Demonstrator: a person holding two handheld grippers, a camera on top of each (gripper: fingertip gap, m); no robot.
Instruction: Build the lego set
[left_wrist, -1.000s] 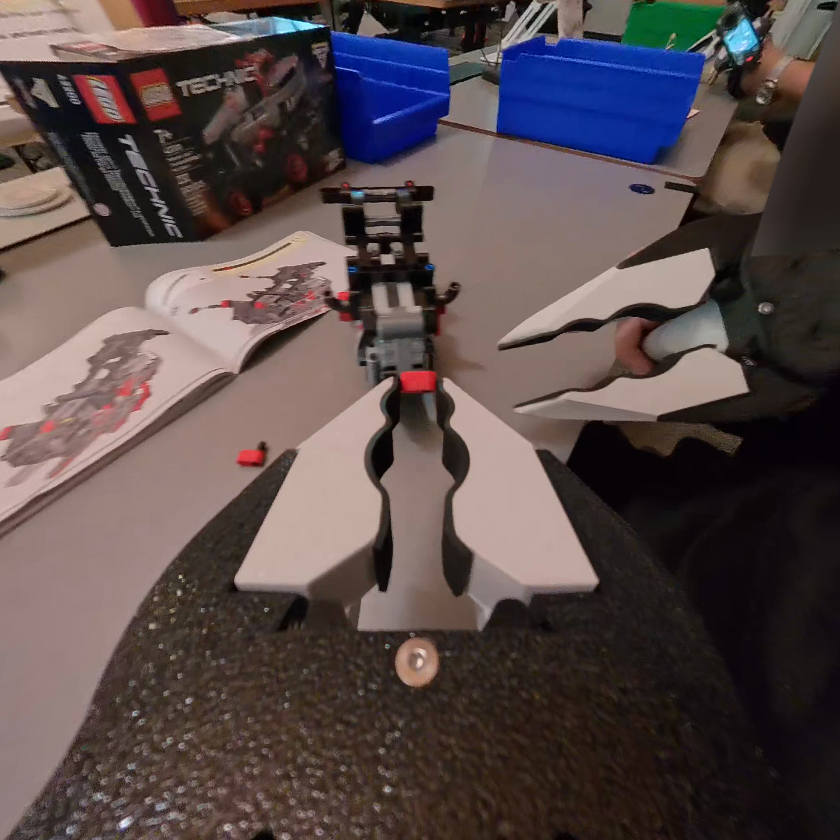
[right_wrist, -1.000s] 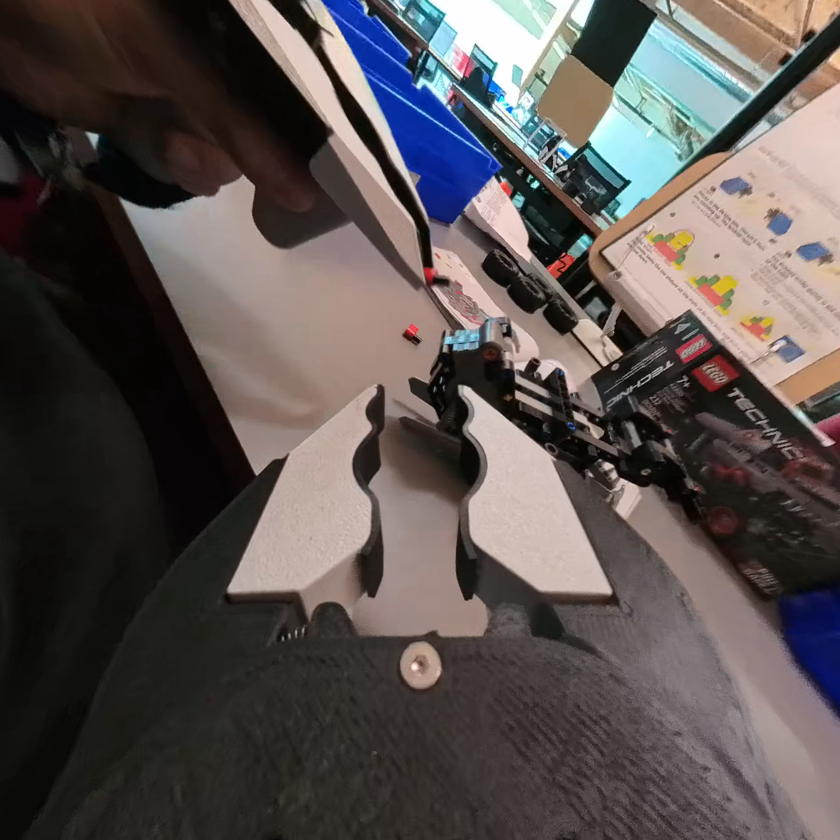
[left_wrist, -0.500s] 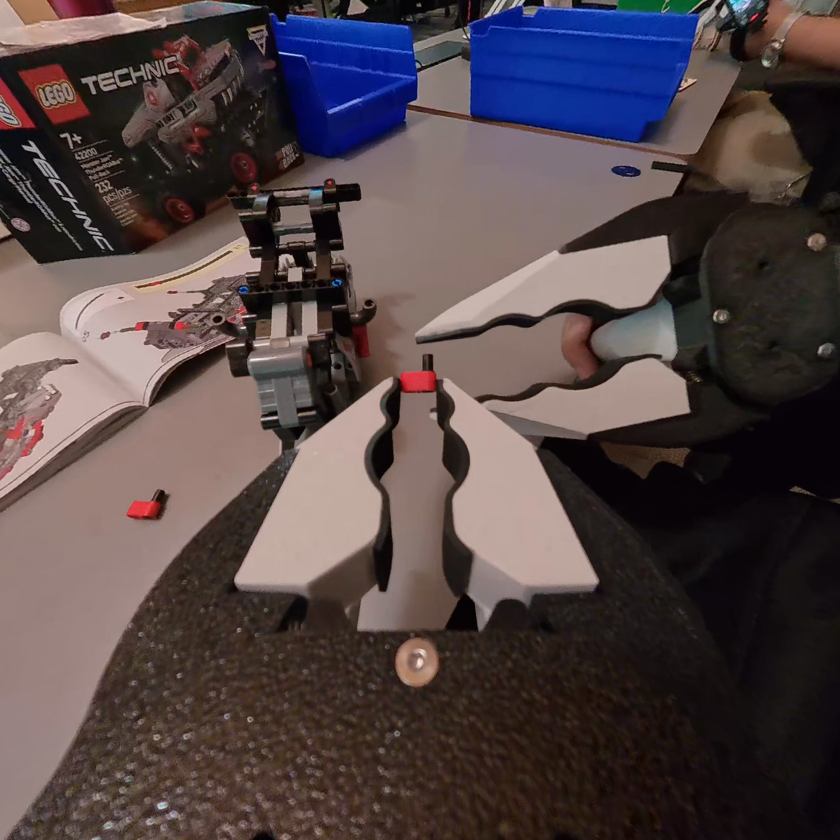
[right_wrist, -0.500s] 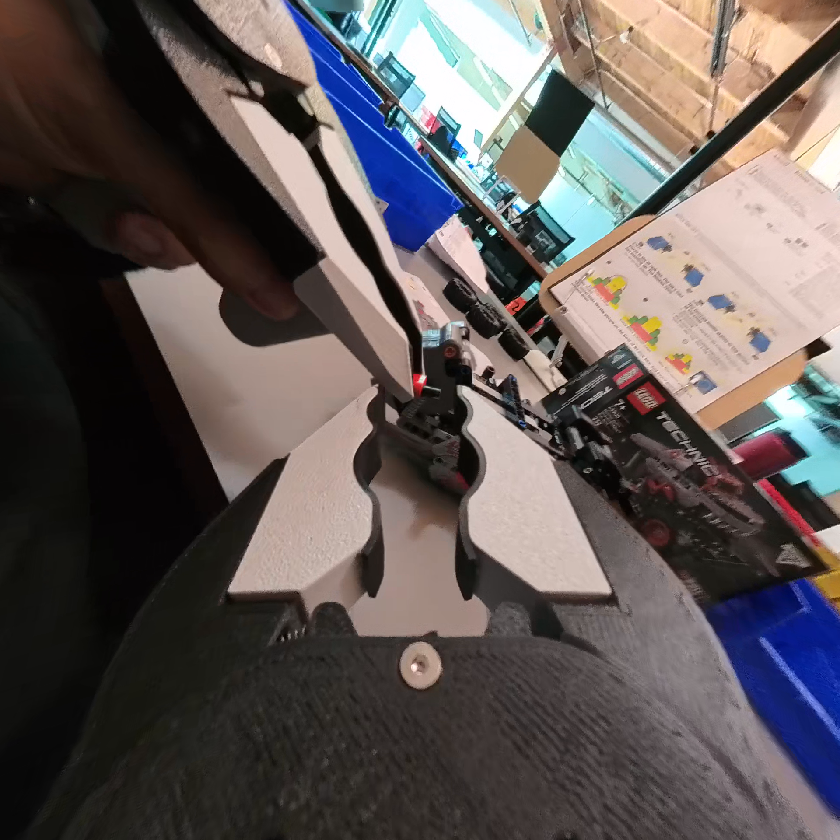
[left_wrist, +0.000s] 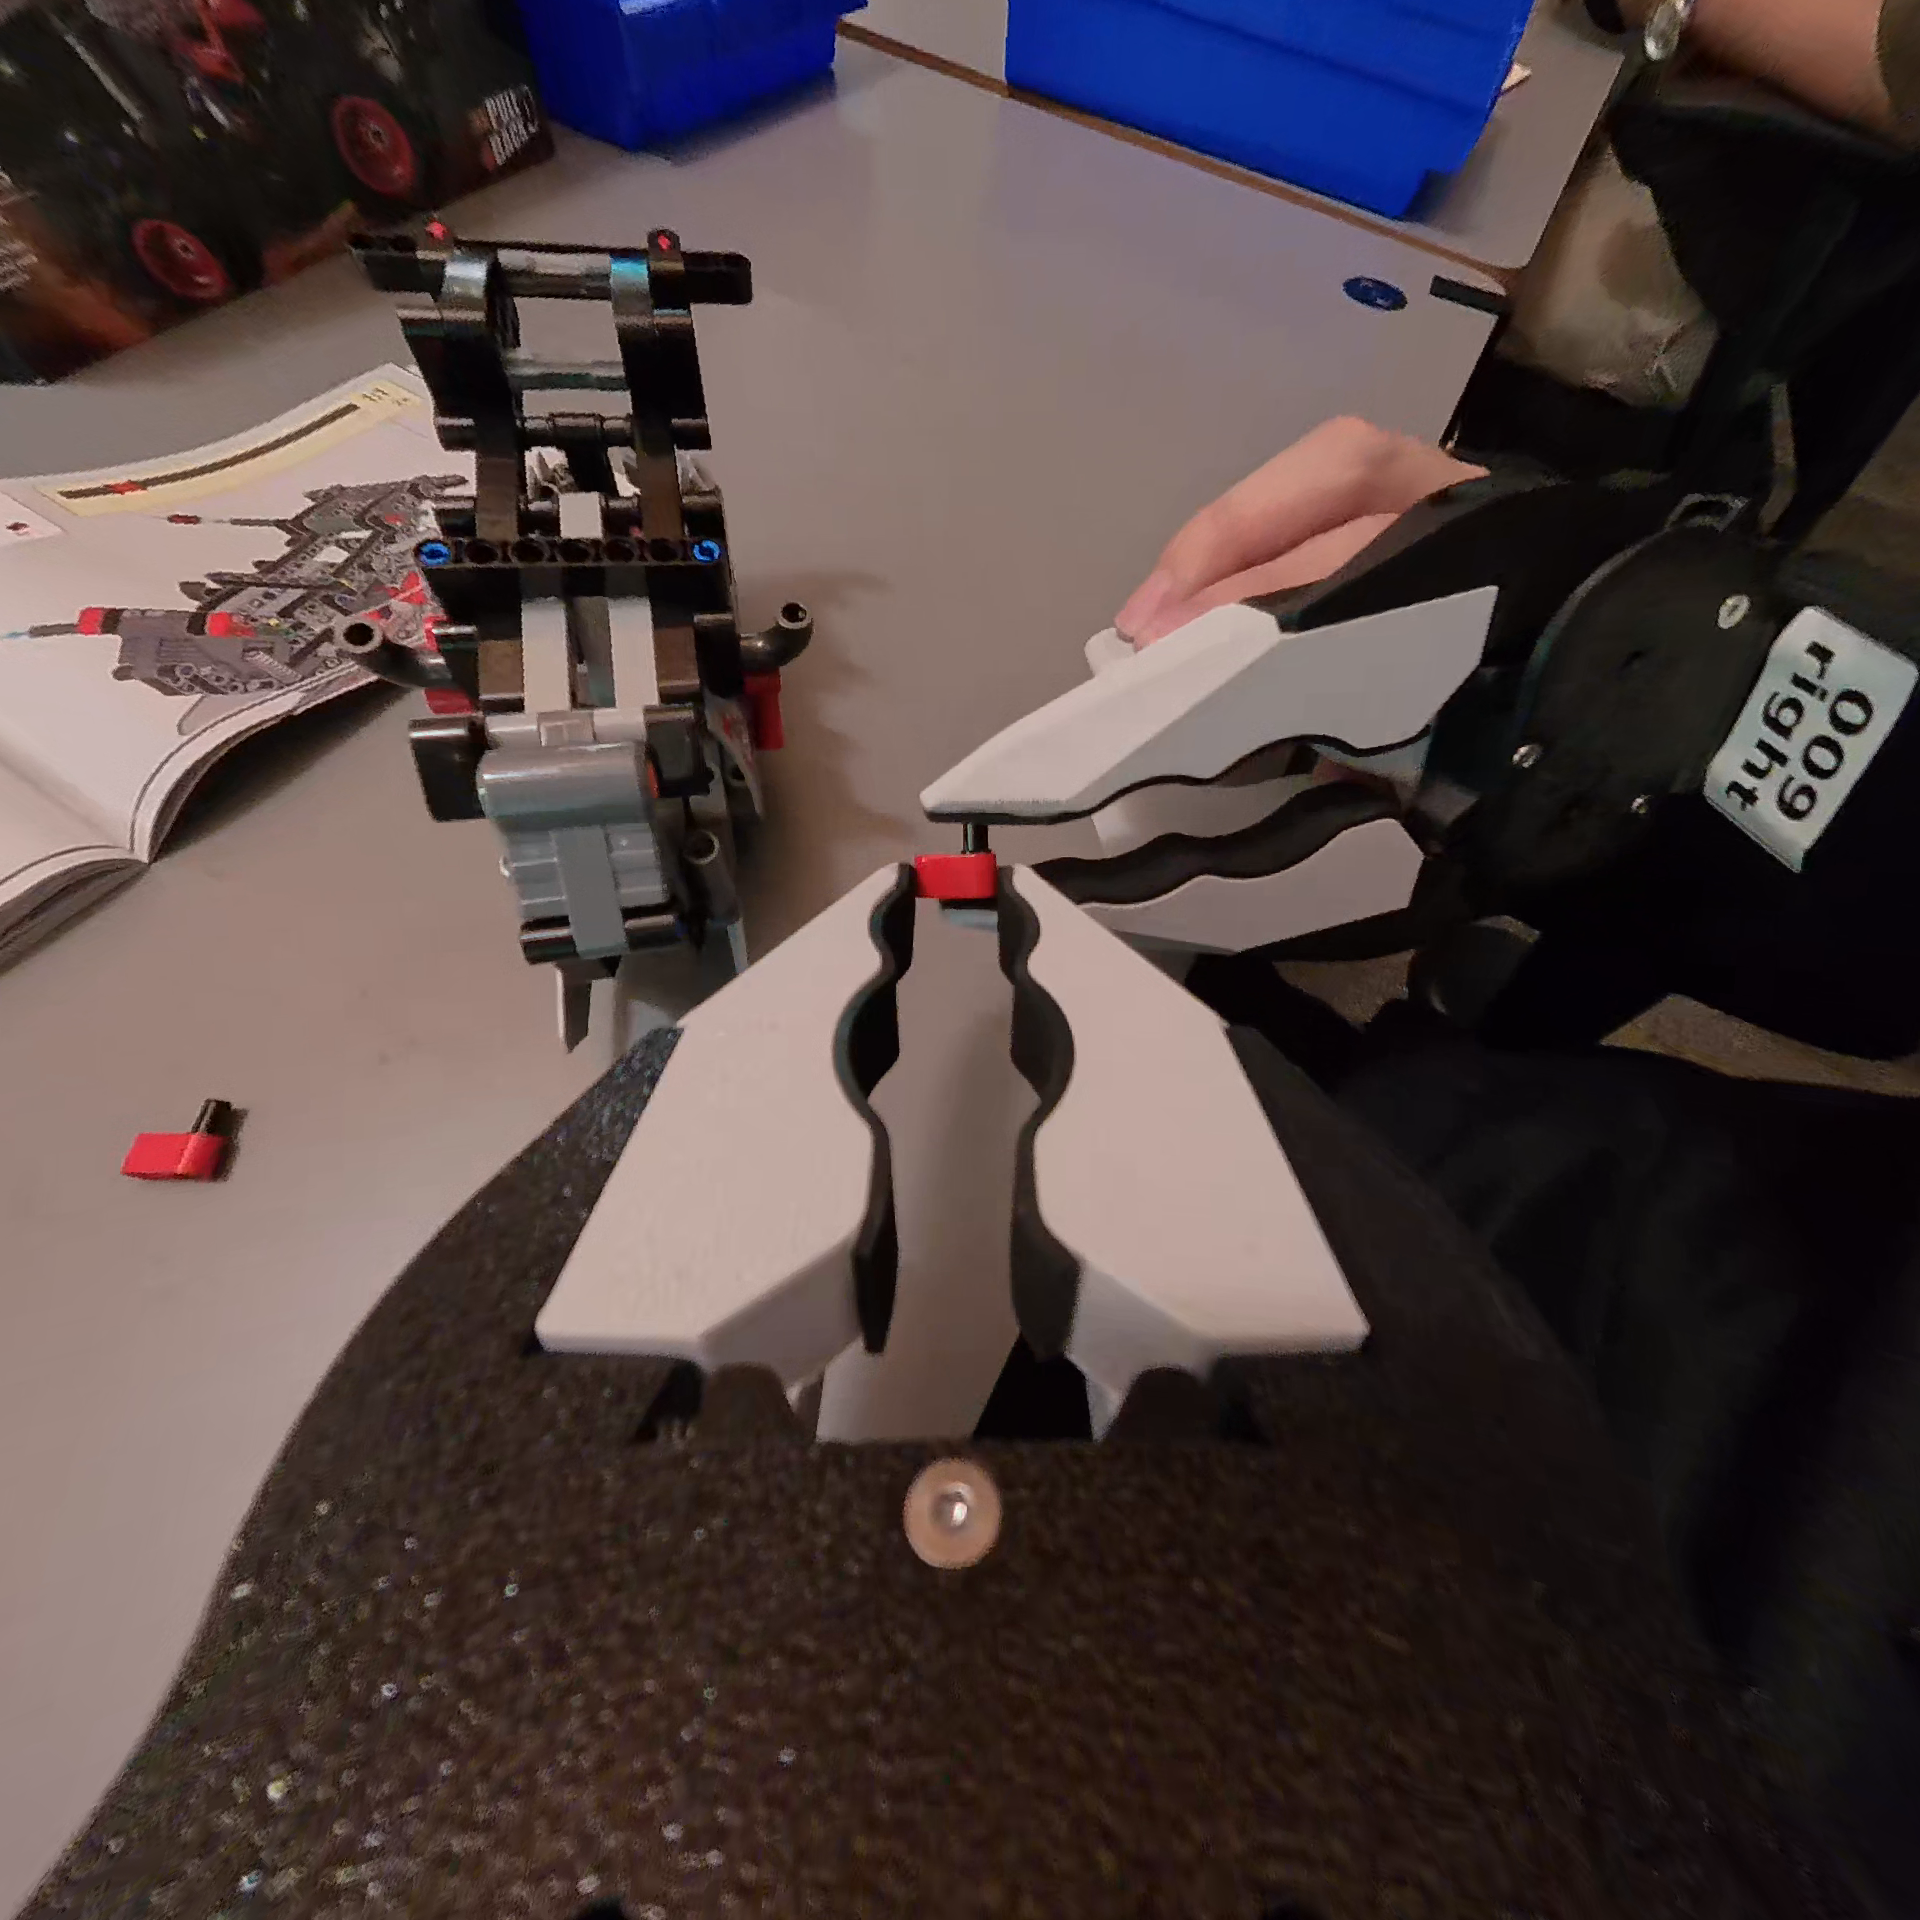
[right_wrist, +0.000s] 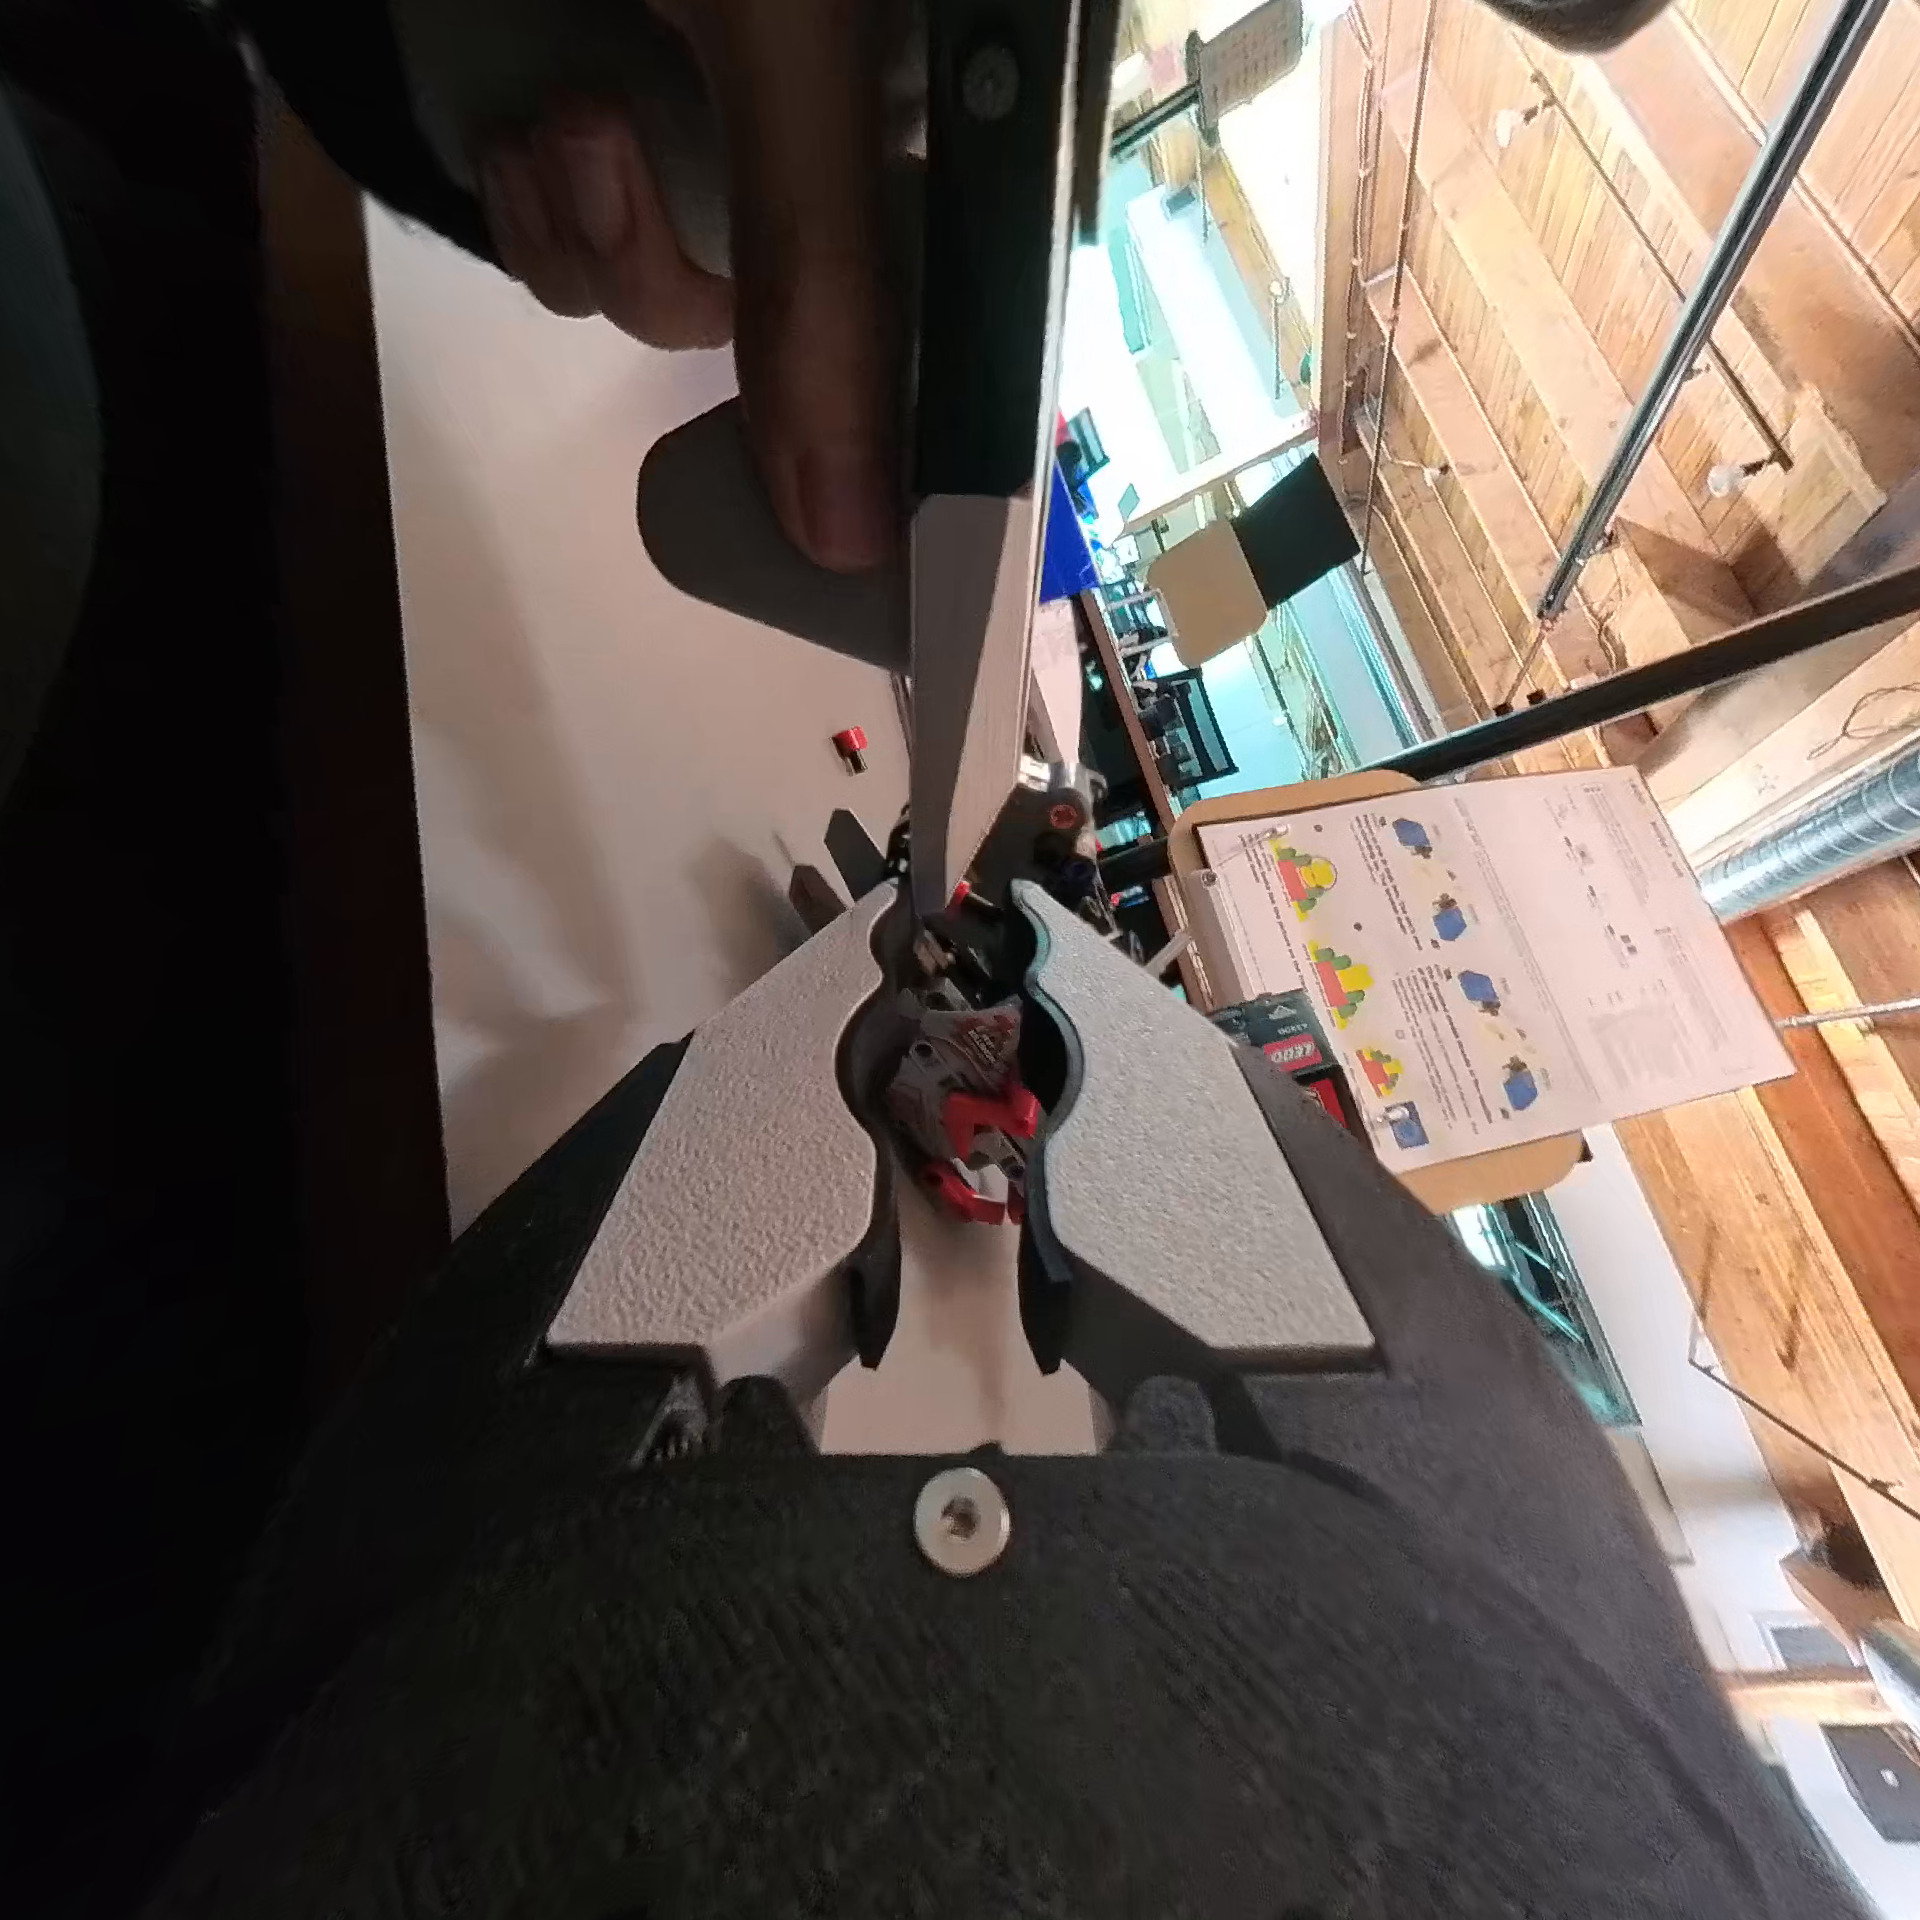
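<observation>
Left gripper (left_wrist: 956, 883) pinches a small red piece (left_wrist: 954, 876) at its fingertips, jaws narrow on it; a short black pin stands up from the piece. Right gripper (left_wrist: 997, 842) comes in from the side, jaws part-open around that pin: upper finger just above the pin's tip, lower finger below the red piece. We cannot tell whether either finger touches yet.

From the right wrist view the red piece is hard to pick out; the left gripper's finger (right_wrist: 971, 717) crosses in front and hides the contact.

The lego model (left_wrist: 582, 623), black and grey, stands on the grey table (left_wrist: 1039, 436) just left of the held piece, apart from both grippers. A second red piece with black pin (left_wrist: 177, 1151) lies loose on the table, well to the left. Open instruction booklet (left_wrist: 156, 644) beside the model; set box (left_wrist: 208, 135) and blue bins (left_wrist: 1247, 73) behind.

We judge the step as a handover or re-grip of the pin piece. To do it well:
- hold the left steady, no twist
- close the right squarely on the pin, along its axis
- release the left only once the right has firm hold
- small part, likely to flick out if squeezed off-centre
</observation>
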